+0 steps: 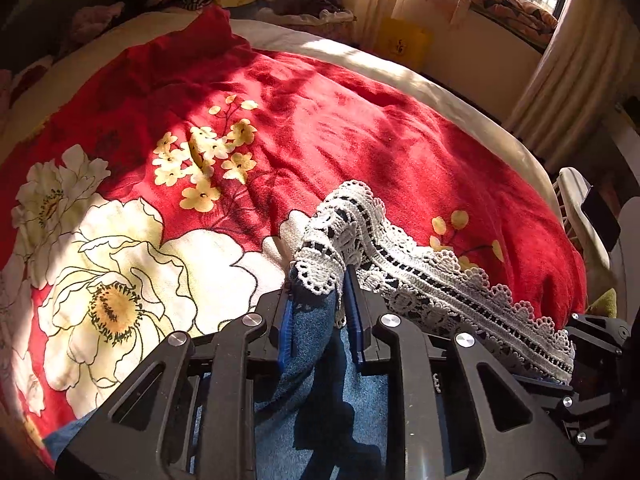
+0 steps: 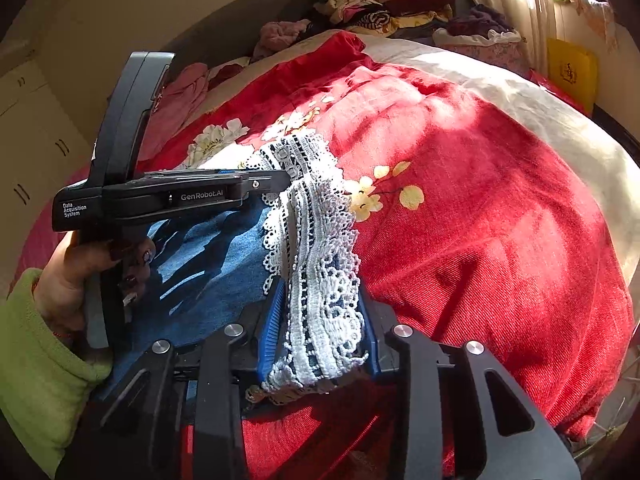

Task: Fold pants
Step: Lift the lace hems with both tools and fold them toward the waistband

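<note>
Gripping the white lace hem (image 1: 420, 276) of the blue denim pants (image 1: 316, 364), the left gripper (image 1: 320, 304) is pinching one end while the right gripper (image 2: 320, 328) is clamping the other, so the lace is stretching between them above the red floral blanket (image 1: 360, 128) on the bed; the denim is hanging below, partly lying on the blanket, sunlight falling across it
</note>
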